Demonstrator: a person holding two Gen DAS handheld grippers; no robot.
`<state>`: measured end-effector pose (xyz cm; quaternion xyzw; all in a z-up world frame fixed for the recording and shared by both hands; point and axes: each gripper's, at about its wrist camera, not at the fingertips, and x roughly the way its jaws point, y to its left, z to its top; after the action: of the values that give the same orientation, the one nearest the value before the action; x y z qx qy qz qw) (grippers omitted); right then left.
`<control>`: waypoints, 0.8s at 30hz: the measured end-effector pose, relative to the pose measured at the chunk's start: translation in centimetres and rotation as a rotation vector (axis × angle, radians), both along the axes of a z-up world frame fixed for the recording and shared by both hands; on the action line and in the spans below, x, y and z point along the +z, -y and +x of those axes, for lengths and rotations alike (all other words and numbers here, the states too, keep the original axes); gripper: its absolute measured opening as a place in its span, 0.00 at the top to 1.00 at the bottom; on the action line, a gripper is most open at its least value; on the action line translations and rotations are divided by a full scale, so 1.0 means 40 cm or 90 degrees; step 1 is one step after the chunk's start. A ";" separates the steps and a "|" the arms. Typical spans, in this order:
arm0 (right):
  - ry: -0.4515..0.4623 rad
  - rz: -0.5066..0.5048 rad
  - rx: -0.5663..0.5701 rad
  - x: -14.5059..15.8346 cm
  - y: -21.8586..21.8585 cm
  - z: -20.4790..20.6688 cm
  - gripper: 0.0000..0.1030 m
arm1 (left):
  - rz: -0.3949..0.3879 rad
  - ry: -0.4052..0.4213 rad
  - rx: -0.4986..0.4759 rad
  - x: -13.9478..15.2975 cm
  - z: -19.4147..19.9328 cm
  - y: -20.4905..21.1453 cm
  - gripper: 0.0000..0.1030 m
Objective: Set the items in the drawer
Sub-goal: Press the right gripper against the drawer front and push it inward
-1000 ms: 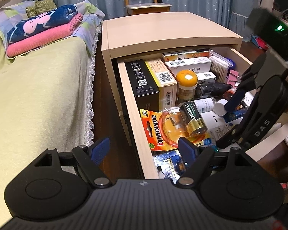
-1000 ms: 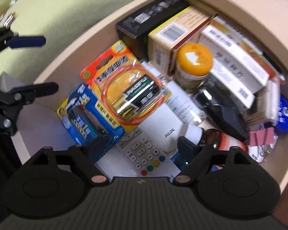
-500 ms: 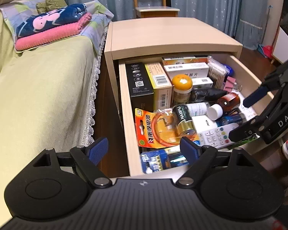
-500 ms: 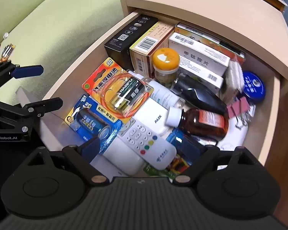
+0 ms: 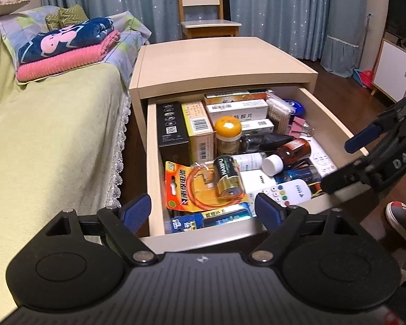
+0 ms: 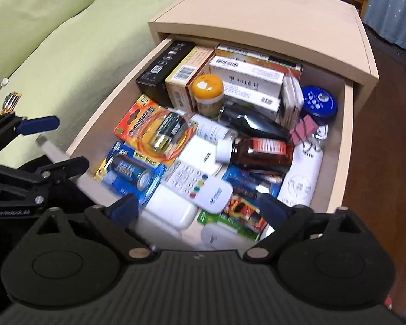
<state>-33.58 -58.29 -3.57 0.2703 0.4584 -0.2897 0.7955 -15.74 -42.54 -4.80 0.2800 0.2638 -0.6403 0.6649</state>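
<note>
Both grippers have drawn back from the drawer; left gripper and right gripper gape wide, empty; the battery pack lies inside, atop the clutter.

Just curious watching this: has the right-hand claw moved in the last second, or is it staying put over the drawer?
Yes. The right claw has pulled back out of the open beige wooden drawer, now sitting past its front right corner instead of over the contents.
</note>
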 end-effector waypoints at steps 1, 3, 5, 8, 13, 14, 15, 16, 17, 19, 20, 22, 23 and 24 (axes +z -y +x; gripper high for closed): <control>-0.001 0.001 -0.002 0.001 -0.008 -0.007 0.06 | 0.002 0.003 -0.005 0.001 -0.007 -0.001 0.15; 0.007 -0.008 -0.020 0.007 -0.026 -0.025 0.06 | 0.003 0.007 -0.012 0.001 -0.021 -0.007 0.15; 0.014 -0.025 -0.039 0.015 -0.047 -0.045 0.06 | 0.004 0.006 -0.017 -0.001 -0.032 -0.016 0.15; 0.017 -0.066 -0.061 0.022 -0.089 -0.073 0.06 | 0.008 0.004 -0.018 -0.005 -0.043 -0.027 0.13; 0.025 -0.106 -0.121 0.021 -0.140 -0.133 0.06 | 0.013 0.019 -0.019 -0.013 -0.064 -0.045 0.11; 0.027 -0.109 -0.132 0.022 -0.148 -0.145 0.06 | 0.013 0.018 -0.020 -0.013 -0.067 -0.049 0.10; 0.031 -0.110 -0.143 0.023 -0.155 -0.156 0.06 | 0.013 0.016 -0.020 -0.013 -0.069 -0.052 0.10; 0.032 -0.107 -0.150 0.022 -0.160 -0.163 0.06 | 0.014 0.017 -0.019 -0.012 -0.073 -0.053 0.10; 0.032 -0.104 -0.156 0.021 -0.162 -0.170 0.06 | 0.015 0.018 -0.018 -0.012 -0.076 -0.054 0.10; 0.032 -0.097 -0.166 0.017 -0.167 -0.182 0.06 | 0.020 0.020 -0.019 -0.011 -0.083 -0.054 0.10; 0.033 -0.094 -0.171 0.016 -0.170 -0.189 0.06 | 0.023 0.020 -0.019 -0.010 -0.087 -0.056 0.10; 0.033 -0.087 -0.182 0.013 -0.175 -0.201 0.06 | 0.029 0.020 -0.018 -0.008 -0.094 -0.059 0.10; 0.033 -0.084 -0.187 0.011 -0.178 -0.208 0.05 | 0.033 0.018 -0.016 -0.008 -0.096 -0.062 0.10; 0.033 -0.080 -0.192 0.009 -0.180 -0.214 0.05 | 0.038 0.015 -0.015 -0.010 -0.097 -0.064 0.10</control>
<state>-42.14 -51.07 -3.19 0.2930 0.3728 -0.4270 0.7699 -19.64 -39.98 -5.18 0.3101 0.2714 -0.6370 0.6515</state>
